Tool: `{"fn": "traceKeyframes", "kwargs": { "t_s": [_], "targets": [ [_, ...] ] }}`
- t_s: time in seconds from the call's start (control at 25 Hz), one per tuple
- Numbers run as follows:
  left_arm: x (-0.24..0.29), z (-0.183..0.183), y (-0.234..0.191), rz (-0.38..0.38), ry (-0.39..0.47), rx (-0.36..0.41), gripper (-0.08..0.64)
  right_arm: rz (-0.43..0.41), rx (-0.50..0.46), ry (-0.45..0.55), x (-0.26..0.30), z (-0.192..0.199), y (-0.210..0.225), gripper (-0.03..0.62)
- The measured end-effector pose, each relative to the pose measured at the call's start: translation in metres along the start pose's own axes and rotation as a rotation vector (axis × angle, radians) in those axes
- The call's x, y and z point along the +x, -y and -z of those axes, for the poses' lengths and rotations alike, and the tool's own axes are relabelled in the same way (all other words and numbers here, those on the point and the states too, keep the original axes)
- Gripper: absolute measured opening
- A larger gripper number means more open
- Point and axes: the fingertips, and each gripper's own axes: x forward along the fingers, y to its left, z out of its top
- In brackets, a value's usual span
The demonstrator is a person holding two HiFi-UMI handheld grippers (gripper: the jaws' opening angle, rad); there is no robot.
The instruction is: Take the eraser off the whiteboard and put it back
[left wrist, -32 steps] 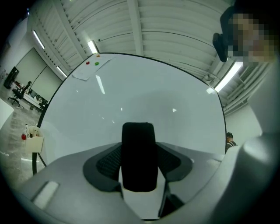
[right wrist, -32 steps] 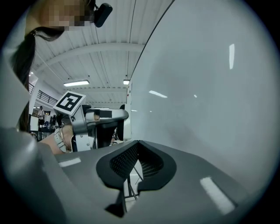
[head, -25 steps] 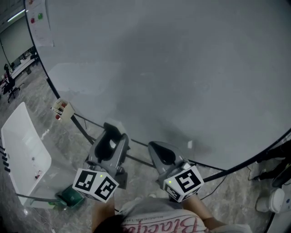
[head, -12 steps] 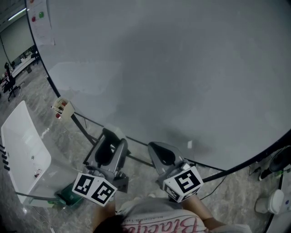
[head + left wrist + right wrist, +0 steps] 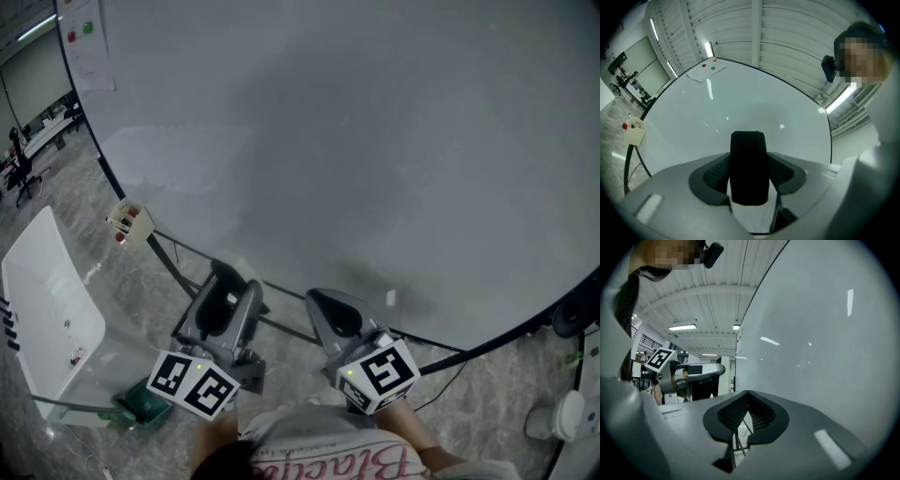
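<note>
The black eraser [image 5: 748, 145] stands upright between the ribbed pads of my left gripper [image 5: 748, 164], which is shut on it. It is held just in front of the big whiteboard [image 5: 740, 98], near its lower edge. In the head view the left gripper [image 5: 228, 286] points at the whiteboard [image 5: 375, 141], and the eraser [image 5: 217, 316] shows only as a dark block between the jaws. My right gripper [image 5: 321, 302] hangs beside it, a little to the right. Its jaws meet at the tips with nothing between them, as the right gripper view shows the right gripper [image 5: 747, 395].
A small box with markers [image 5: 127, 223] hangs at the board's left edge. A paper with red and green magnets [image 5: 86, 39] is at the board's top left. A white table [image 5: 47, 309] and a green object [image 5: 145, 405] stand on the floor at left.
The left gripper has rolled slightly with the eraser still in its jaws. The right gripper has kept still.
</note>
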Motion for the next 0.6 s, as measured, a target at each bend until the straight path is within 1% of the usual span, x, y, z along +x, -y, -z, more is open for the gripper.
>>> {"fn": "traceKeyframes", "kwargs": {
  "t_s": [0.12,0.2,0.36,0.6],
  "targets": [
    [0.003,-0.001,0.000,0.007,0.003,-0.014,0.229,0.002,-0.003,-0.001,0.001,-0.001,0.000,0.002],
    [0.009,-0.003,-0.001,0.011,0.003,-0.009,0.229,0.005,-0.003,-0.002,0.002,-0.001,0.002,0.002],
    [0.029,-0.012,-0.003,0.011,0.005,0.046,0.229,0.013,-0.004,-0.005,0.008,-0.004,0.007,0.002],
    [0.054,-0.033,-0.001,0.036,0.019,0.126,0.229,0.027,0.001,-0.001,0.000,0.000,0.004,0.002]
  ]
}}
